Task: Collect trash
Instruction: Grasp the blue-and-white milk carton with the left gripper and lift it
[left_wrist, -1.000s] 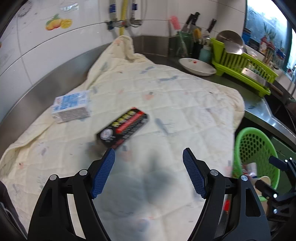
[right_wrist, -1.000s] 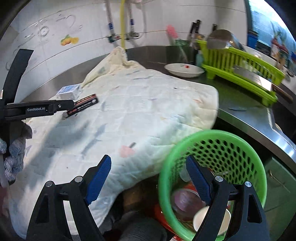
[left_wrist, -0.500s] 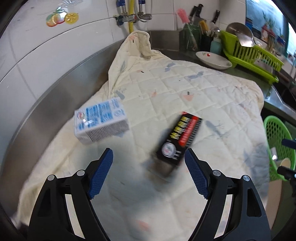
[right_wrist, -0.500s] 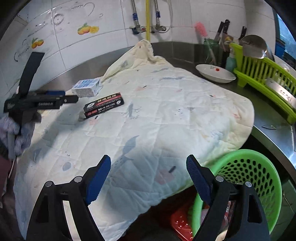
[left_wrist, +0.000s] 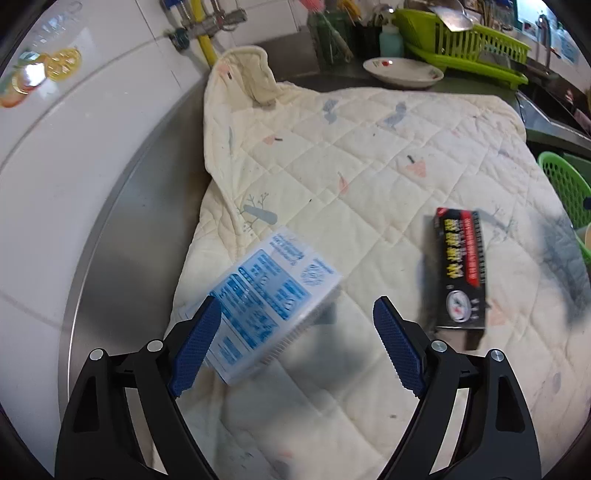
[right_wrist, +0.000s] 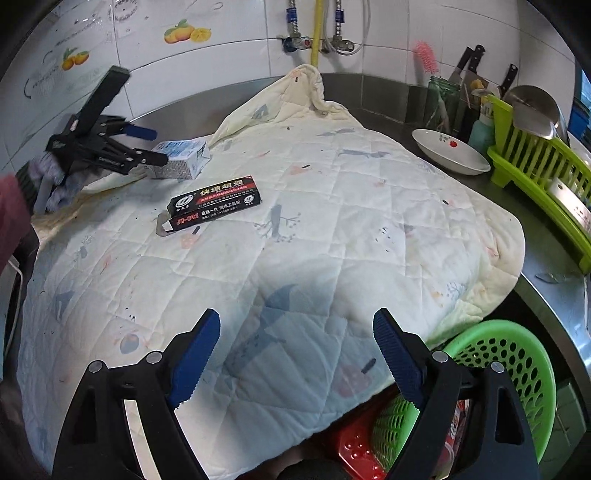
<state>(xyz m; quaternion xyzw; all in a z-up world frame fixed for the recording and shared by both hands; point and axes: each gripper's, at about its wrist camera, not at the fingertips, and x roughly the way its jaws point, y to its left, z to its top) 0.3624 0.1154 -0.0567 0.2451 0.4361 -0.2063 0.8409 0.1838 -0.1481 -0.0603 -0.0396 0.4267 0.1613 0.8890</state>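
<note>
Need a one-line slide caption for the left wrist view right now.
Open left gripper closing in on the blue-and-white carton on the quilted cloth, black box lying to its right.

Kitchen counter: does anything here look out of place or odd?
Yes. A quilted blanket covers the steel counter, one corner bunched against the wall pipes, odd beside the dish rack. On it lie a blue-and-white carton and a black box with one end flap open.

Domestic kitchen: tiled wall (right_wrist: 221, 48) with water taps (right_wrist: 303, 40) at far side, steel counter (right_wrist: 554, 266), dish rack (right_wrist: 535, 162), knives (right_wrist: 465, 66) far right.
</note>
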